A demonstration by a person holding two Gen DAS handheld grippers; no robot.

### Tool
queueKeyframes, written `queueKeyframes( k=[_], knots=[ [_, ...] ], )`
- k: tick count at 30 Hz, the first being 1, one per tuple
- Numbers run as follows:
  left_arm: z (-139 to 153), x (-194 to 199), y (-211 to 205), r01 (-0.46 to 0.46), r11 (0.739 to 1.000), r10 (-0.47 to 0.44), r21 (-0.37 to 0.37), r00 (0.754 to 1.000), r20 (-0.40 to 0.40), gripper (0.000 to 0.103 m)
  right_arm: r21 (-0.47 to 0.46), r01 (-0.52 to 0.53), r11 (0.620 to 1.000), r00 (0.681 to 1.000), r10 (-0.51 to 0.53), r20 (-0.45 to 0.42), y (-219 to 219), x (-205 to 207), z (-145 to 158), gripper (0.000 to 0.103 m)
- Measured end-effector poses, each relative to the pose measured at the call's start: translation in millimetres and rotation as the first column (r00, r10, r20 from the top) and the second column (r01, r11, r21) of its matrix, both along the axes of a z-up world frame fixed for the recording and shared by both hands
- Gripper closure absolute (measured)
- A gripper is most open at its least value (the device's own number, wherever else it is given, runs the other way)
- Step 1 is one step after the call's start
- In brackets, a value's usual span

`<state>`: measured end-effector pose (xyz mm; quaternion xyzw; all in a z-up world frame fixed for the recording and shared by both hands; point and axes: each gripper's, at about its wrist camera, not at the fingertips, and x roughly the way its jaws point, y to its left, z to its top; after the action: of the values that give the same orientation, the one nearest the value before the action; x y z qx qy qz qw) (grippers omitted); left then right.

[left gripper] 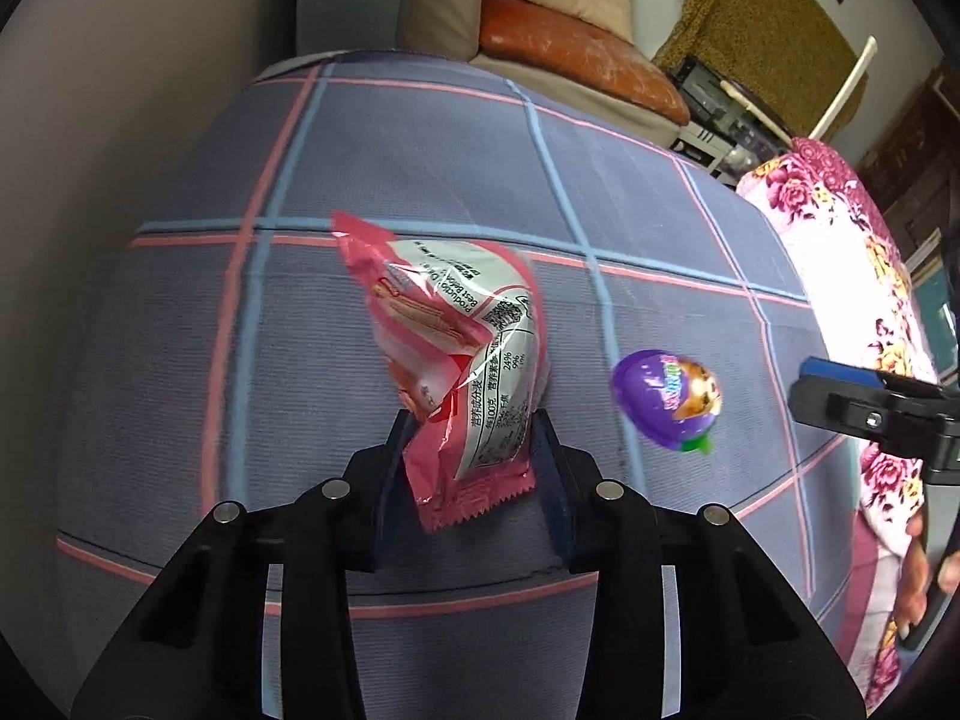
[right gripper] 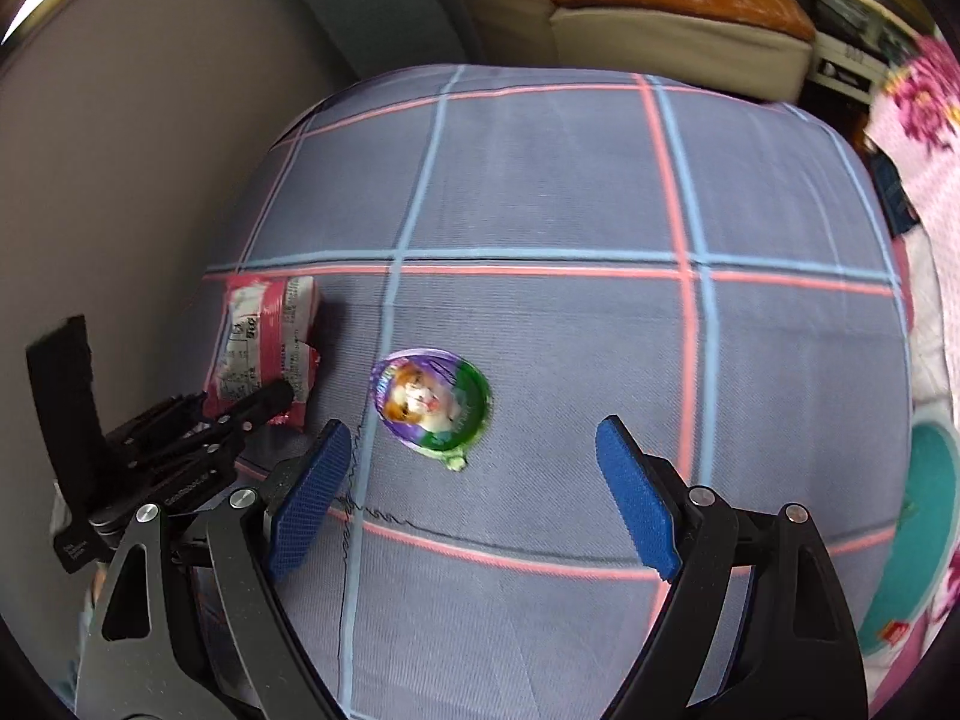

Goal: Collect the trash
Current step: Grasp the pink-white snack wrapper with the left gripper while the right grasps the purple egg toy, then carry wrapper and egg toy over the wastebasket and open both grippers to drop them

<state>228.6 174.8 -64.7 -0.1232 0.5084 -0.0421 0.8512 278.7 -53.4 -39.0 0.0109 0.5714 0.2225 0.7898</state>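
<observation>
A pink and white snack wrapper lies on the grey-blue plaid sheet. My left gripper is shut on the wrapper's lower end, a pad against each side. To its right lies a purple egg-shaped toy package with a green tab, apart from the wrapper. In the right wrist view my right gripper stands open just short of the purple package, which lies ahead between the blue pads without touching them. The wrapper and the left gripper show at the left there.
A floral pink quilt runs along the sheet's right side. A pale wall borders the left. Beyond the far edge stands a sofa with an orange cushion. A person's hand shows at lower right.
</observation>
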Motion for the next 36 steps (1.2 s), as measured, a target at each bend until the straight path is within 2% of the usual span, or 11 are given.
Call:
queueKeyframes(
  k=[8,12,17,18,28,36],
  knots=[
    [3.1,-15.3,24.2,-0.008,1.000,0.009,-0.009,1.000,0.023,0.064,-0.083,-0.162,0.983,0.984,0.167,0.062,44.4,4.4,-17.8,0.024],
    [1.3,-17.3,26.7,-0.019,1.000,0.019,-0.016,1.000,0.021,0.064,-0.105,-0.197,0.975,0.977,0.204,0.060,52.3,4.1,-26.3,0.040],
    [0.0,-19.1,26.4,-0.027,1.000,0.027,-0.014,0.999,0.020,0.063,-0.117,-0.209,0.971,0.976,0.215,0.040,52.9,2.7,-35.5,0.044],
    [-0.2,-19.0,25.3,-0.027,1.000,0.027,-0.011,0.999,0.020,0.063,-0.131,-0.206,0.970,0.976,0.213,0.048,51.5,1.4,-35.9,0.053],
    [8.8,-23.6,10.4,-0.005,1.000,0.005,0.005,0.999,0.035,0.064,-0.051,-0.124,0.991,0.991,0.126,0.050,17.1,-14.9,-27.2,0.054],
    [23.8,-27.9,-37.5,0.072,0.997,-0.073,0.015,0.995,0.061,0.064,0.013,-0.010,1.000,0.997,0.009,0.070,-40.1,-38.1,-7.8,0.054]
  ],
)
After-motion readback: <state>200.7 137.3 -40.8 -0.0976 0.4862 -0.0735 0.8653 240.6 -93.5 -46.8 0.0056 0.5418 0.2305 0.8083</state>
